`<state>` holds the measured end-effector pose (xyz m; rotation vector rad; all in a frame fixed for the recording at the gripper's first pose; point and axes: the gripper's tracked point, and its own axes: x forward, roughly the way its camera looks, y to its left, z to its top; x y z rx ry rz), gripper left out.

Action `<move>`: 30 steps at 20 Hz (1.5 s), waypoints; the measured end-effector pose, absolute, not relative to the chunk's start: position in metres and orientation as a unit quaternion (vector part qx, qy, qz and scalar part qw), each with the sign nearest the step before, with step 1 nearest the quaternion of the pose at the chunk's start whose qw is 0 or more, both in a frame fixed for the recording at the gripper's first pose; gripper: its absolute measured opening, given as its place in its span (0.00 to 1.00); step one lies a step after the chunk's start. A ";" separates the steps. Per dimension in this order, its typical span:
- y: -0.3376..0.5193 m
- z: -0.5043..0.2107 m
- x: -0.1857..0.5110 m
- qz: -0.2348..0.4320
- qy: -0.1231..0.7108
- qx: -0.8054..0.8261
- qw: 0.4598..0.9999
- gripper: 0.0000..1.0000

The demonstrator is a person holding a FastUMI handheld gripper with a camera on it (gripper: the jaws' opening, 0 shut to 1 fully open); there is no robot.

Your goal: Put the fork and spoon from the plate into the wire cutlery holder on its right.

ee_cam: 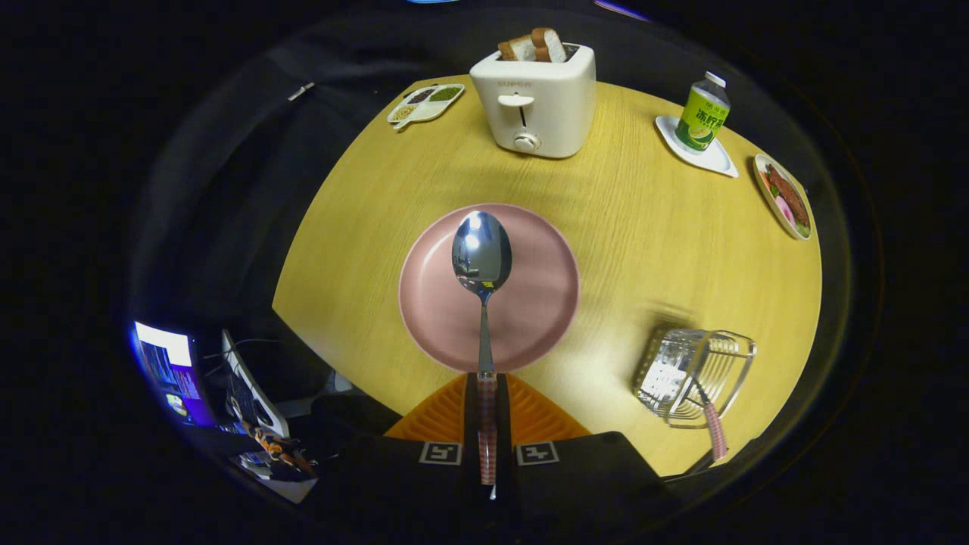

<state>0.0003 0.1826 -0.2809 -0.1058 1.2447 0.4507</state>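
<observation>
Gripper (487,393): ribbed orange fingers pinching the checked handle of a polished steel spoon (482,261), its oval bowl above the round pink plate (439,303). Right of the plate: chrome wire cutlery holder (693,375), pink-handled fork (714,428) inside. Beyond the plate: white toaster (534,102).

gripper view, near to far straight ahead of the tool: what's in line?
Tool shut on the checked handle of the steel spoon → round pink plate under the spoon's bowl → bare stretch of yellow wooden table → white toaster with bread slices in its slots.
</observation>
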 end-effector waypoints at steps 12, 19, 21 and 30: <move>0.019 -0.218 -0.019 0.179 0.663 -0.135 0.715 0.11; -0.019 -0.253 -0.018 0.174 0.738 -0.173 0.628 0.11; -0.018 -0.266 -0.018 0.175 0.759 -0.157 0.607 0.11; -0.033 -0.289 -0.008 0.157 0.816 -0.129 0.542 0.11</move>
